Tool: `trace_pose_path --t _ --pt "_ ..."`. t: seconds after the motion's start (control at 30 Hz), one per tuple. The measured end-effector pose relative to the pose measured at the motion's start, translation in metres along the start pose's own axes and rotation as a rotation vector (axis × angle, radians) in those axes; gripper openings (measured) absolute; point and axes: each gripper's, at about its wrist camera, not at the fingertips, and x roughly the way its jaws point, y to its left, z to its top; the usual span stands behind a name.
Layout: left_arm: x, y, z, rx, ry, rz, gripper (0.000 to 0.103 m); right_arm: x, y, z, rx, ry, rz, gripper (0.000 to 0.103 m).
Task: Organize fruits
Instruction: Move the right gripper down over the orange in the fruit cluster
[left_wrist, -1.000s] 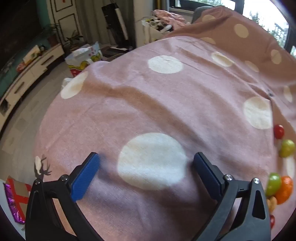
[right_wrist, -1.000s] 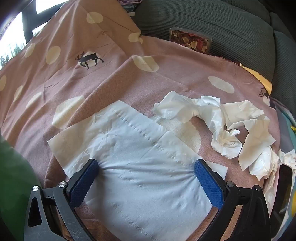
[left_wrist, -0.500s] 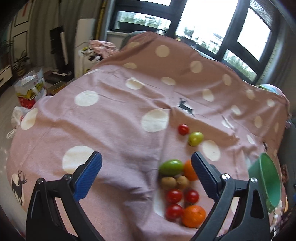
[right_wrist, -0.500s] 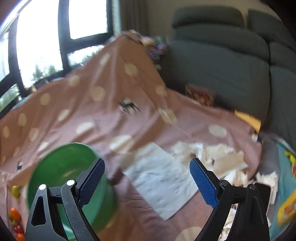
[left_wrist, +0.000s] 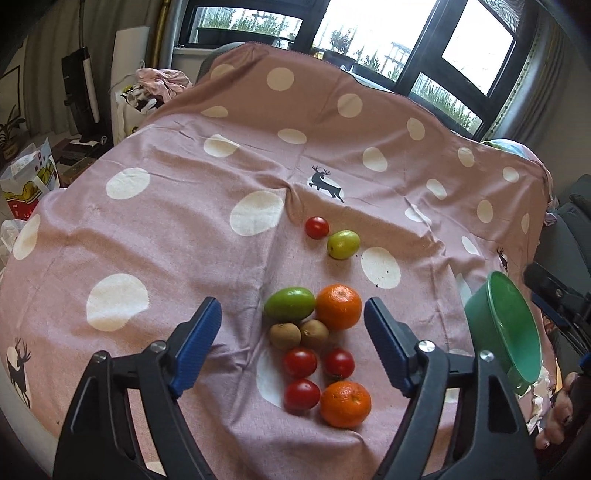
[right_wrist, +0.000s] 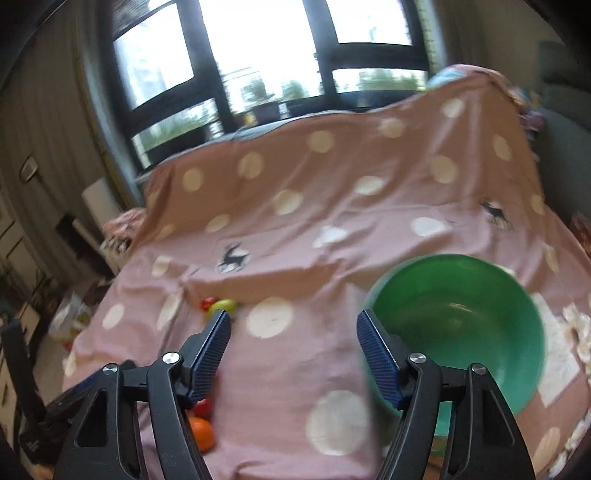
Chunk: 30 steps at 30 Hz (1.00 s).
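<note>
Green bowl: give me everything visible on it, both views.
The bowl is a round, deep, glossy green basin that looks like plastic, with a thin rolled rim and nothing inside. It sits on the pink dotted cloth, to the right of the fruit pile and apart from it, and looks tilted toward the fruit. In the blurred right wrist view a white tissue lies just beyond it. Whether the right claw touches its rim is unclear.

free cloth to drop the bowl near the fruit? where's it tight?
Free: the pink dotted cloth left of the fruit cluster, and the strip between the near orange mandarin and the green plastic bowl. Tight: the cluster from the large green fruit down to the red tomatoes, packed close. A lone tomato and small green fruit lie behind.
</note>
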Motion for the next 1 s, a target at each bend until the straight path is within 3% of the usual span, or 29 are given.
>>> trace_pose_path --t 0.13,0.23,0.3,0.57,0.67,0.73,1.0 --pt "-0.002 0.001 -0.001 -0.022 -0.001 -0.021 0.072 0.021 0.04 0.002 -0.015 0.081 0.126 0.071" --pt "-0.002 0.001 -0.001 -0.021 0.004 -0.018 0.065 0.042 0.044 0.002 0.027 0.14 0.186 0.071" --pt "0.0 0.003 0.0 -0.022 0.01 -0.002 0.058 0.056 0.05 0.0 0.032 0.171 0.178 0.071" --pt "0.009 0.021 0.0 -0.107 0.063 -0.01 0.057 0.115 0.059 -0.025 0.031 0.275 0.195 0.071" --pt "0.008 0.023 -0.001 -0.118 0.062 -0.021 0.055 0.123 0.054 -0.024 0.046 0.314 0.205 0.071" --pt "0.009 0.023 -0.002 -0.118 0.065 -0.025 0.054 0.131 0.056 -0.03 0.047 0.333 0.203 0.062" --pt "0.01 0.022 -0.003 -0.109 0.066 -0.023 0.049 0.154 0.052 -0.044 0.071 0.394 0.188 0.061"
